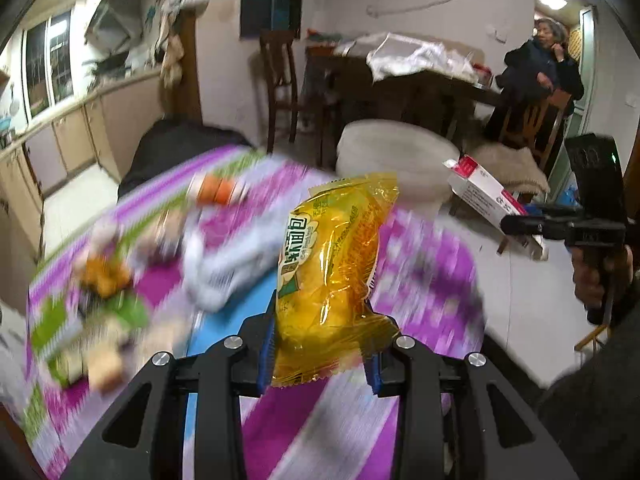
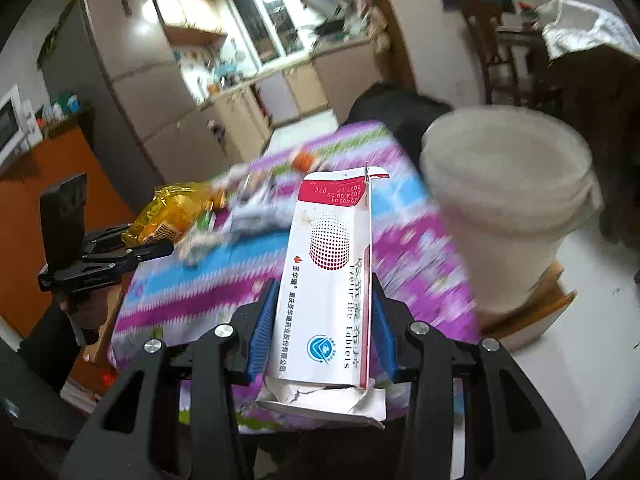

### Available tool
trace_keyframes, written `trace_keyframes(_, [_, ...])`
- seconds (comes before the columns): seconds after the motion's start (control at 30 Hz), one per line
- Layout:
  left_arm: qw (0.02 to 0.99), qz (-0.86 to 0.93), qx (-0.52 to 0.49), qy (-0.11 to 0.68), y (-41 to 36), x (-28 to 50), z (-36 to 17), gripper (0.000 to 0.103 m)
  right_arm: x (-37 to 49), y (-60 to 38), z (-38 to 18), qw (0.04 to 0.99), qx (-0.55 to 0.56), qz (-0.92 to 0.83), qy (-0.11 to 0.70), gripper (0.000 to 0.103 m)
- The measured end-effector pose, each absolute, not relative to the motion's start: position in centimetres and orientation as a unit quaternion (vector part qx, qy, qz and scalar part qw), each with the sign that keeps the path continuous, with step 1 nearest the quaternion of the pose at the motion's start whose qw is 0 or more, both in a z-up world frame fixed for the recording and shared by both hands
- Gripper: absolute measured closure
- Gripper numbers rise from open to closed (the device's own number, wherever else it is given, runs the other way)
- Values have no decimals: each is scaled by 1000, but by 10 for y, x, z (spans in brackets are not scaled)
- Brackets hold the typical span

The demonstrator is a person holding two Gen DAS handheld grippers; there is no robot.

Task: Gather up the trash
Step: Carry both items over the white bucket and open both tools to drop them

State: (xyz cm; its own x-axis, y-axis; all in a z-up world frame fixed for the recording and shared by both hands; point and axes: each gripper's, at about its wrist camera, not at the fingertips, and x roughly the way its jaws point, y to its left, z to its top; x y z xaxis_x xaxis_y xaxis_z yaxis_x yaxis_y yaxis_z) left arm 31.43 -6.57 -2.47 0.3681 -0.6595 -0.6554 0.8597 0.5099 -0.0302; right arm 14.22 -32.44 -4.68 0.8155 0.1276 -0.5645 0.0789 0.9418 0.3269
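Note:
My left gripper is shut on a yellow snack wrapper and holds it above the table; it also shows in the right wrist view. My right gripper is shut on a white and red tablet box, also seen in the left wrist view. A white bucket stands just right of the table; it shows in the left wrist view too. More blurred trash lies on the purple patterned tablecloth.
An orange wrapper lies at the table's far side. A dark chair stands behind the table. A person stands by a cluttered wooden table. Kitchen counters run along the left.

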Motion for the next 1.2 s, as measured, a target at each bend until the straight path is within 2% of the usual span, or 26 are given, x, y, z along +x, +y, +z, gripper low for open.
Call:
trace_keyframes(0.17, [799,-487,169,311,-176,329,14,67,140,-396,4,944,161,-51,284,61])
trace_keyframes(0.3, [788,-488,182,329,-271,351,24,67,168,-458,20,925,176,-92,324,61])
trace_keyframes(0.47, [774,-465,203,378,-391,390,9,67,223,-537,15,887,224,-130,383,61])
trace_keyframes(0.6, [764,-446,211,416,-444,412,-13,67,252,-569,0,866,251,-138,409,61])
trace_keyframes(0.77, [750,-453,215,432,-476,417,-34,67,276,-583,-21,851,265,-134,433,61])
trace_keyframes(1.0, [748,-450,221,435,-478,430,-54,67,292,-594,-29,846,284,-127,434,61])
trace_keyframes(1.2, [751,-441,226,436,-475,441,-66,67,309,-589,-33,841,244,-150,458,61])
